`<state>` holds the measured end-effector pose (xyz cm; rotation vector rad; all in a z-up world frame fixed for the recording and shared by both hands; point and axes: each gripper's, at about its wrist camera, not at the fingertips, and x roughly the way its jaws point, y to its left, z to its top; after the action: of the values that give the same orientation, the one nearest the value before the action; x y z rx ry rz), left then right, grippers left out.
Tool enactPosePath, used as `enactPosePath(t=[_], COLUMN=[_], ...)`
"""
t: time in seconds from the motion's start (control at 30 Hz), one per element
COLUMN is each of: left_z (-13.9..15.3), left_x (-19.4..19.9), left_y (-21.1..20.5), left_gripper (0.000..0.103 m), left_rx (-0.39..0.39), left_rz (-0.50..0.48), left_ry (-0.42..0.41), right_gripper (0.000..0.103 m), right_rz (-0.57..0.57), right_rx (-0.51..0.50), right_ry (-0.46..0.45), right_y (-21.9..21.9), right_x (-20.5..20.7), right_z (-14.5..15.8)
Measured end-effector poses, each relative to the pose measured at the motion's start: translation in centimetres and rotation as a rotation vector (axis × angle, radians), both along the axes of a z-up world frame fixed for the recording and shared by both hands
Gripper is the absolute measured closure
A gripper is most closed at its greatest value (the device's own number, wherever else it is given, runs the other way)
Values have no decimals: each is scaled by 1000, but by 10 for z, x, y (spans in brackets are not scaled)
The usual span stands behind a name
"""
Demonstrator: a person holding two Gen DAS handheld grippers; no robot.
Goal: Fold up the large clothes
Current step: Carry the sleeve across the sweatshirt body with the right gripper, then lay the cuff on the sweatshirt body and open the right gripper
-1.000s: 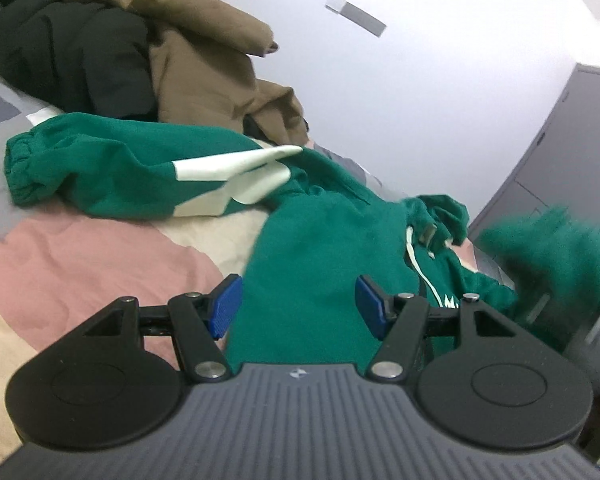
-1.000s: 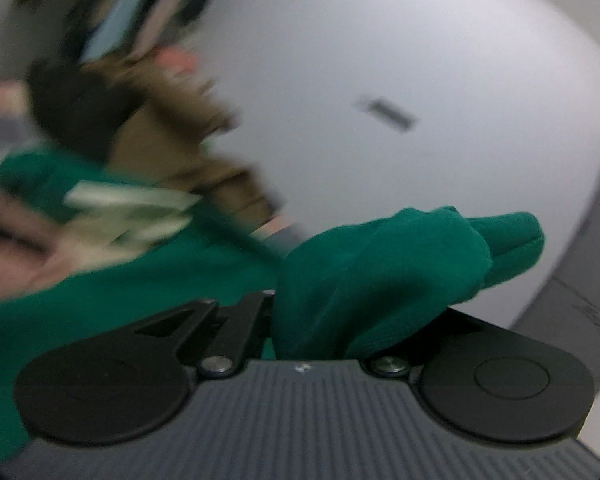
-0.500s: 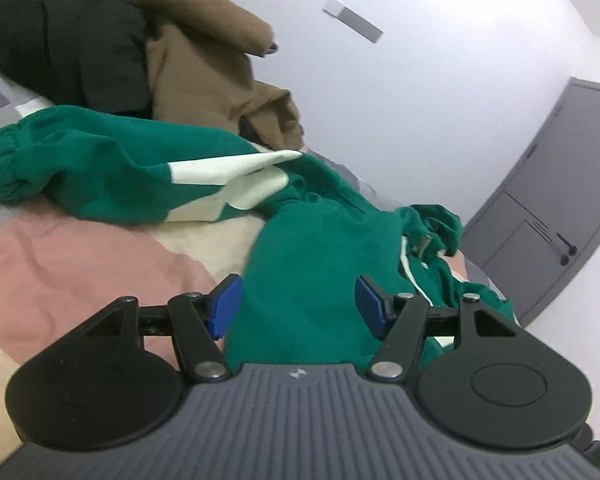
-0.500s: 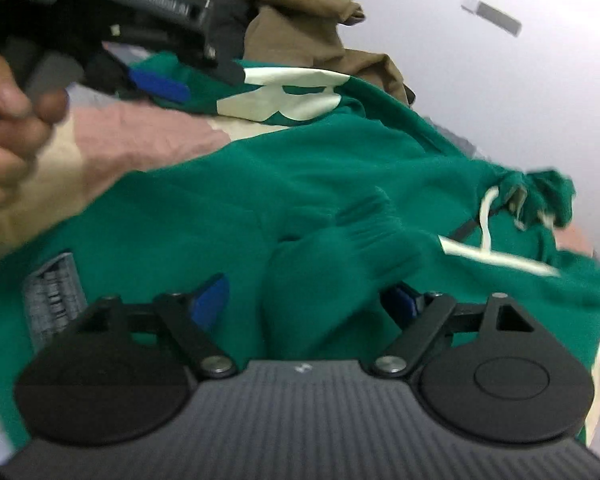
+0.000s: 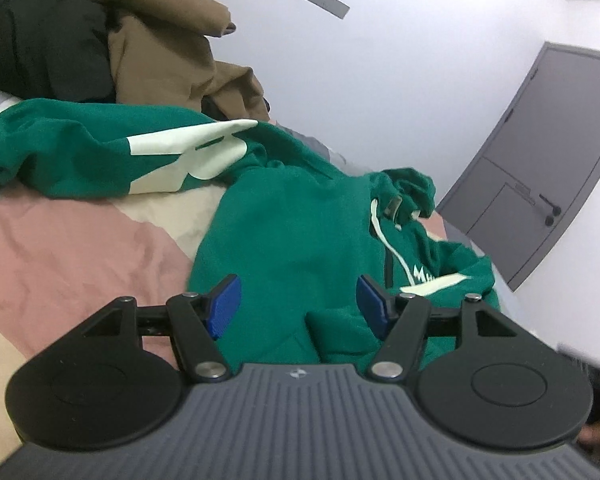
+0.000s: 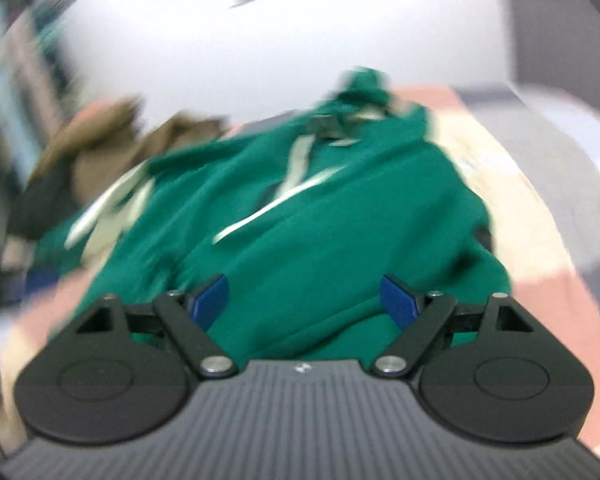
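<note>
Clothes count: 1 green fleece hoodie (image 5: 292, 240) w/ white drawstrings on the patchwork bed (image 5: 72, 248), brown+black jackets (image 5: 168, 52) piled behind. Print unreadable. Left tongs (image 5: 298, 304) open, empty; right tongs (image 6: 306, 300) just opened, gripping nothing.

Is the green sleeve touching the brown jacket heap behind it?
Cannot tell. In the left wrist view the green hoodie sleeve lies right below the brown jacket, and the sleeve's top edge hides any gap.

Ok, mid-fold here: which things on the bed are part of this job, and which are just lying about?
In the job:
- green hoodie, spread on the bed
- its sleeve, stretched out to the side
- left gripper, open over the hem
- right gripper, open

Lying about:
- brown garment
- black garment
- bedcover
- grey door
</note>
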<state>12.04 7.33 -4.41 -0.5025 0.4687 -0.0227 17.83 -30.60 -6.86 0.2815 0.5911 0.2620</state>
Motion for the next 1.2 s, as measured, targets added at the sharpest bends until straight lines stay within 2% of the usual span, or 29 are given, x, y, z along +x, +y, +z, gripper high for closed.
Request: enactPosePath(t=[0.13, 0.17, 0.2, 0.27, 0.3, 0.33, 0.37, 0.4, 0.5, 0.63, 0.7, 0.9, 1.0, 1.07, 1.1, 1.13, 1.2], left_z=[-5, -7, -8, -10, -10, -11, -11, -11, -11, -12, -13, -25, -27, -28, -28, -28, -26], left_x=[4, 6, 8, 10, 11, 12, 13, 14, 16, 22, 27, 40, 42, 41, 41, 40, 39], left_y=[-7, -9, -10, -12, -12, -12, -13, -13, -14, -20, -25, -40, -43, -45, -45, -46, -47], left_gripper=[34, 34, 34, 34, 34, 34, 34, 34, 34, 34, 34, 34, 34, 34, 34, 34, 34], left_rx=[33, 38, 40, 40, 40, 39, 38, 34, 19, 16, 31, 85, 99, 113, 118, 121, 123], left_rz=[-13, -16, -18, -23, -25, -28, -30, -33, -39, -57, -74, -115, -121, -121, -121, -121, -123], left_ry=[12, 17, 20, 20, 18, 15, 12, 8, -2, -21, -24, 22, 32, 41, 42, 44, 47], right_gripper=[17, 17, 18, 26, 37, 55, 66, 83, 86, 87, 87, 86, 84, 78, 69, 54, 41], right_rz=[-156, -162, -155, -132, -120, -105, -100, -104, -136, -268, -340, -426, -423, -426, -427, -426, -415], right_rx=[239, 302, 352, 381, 387, 396, 388, 365, 307, 290, 230, 229, 216, 208, 210, 214, 232], right_ry=[191, 220, 228, 197, 178, 156, 134, 113, -3, -100, -115, -23, -18, -4, 4, 11, 14], right_y=[-38, -45, -51, -55, -56, -56, -55, -55, -61, -85, -99, -126, -122, -121, -120, -118, -115], right_x=[49, 59, 67, 81, 84, 90, 96, 100, 103, 114, 121, 139, 141, 140, 137, 134, 127], right_z=[-34, -43, -50, -53, -52, -51, -49, -43, -27, -27, -34, -75, -72, -67, -64, -60, -55])
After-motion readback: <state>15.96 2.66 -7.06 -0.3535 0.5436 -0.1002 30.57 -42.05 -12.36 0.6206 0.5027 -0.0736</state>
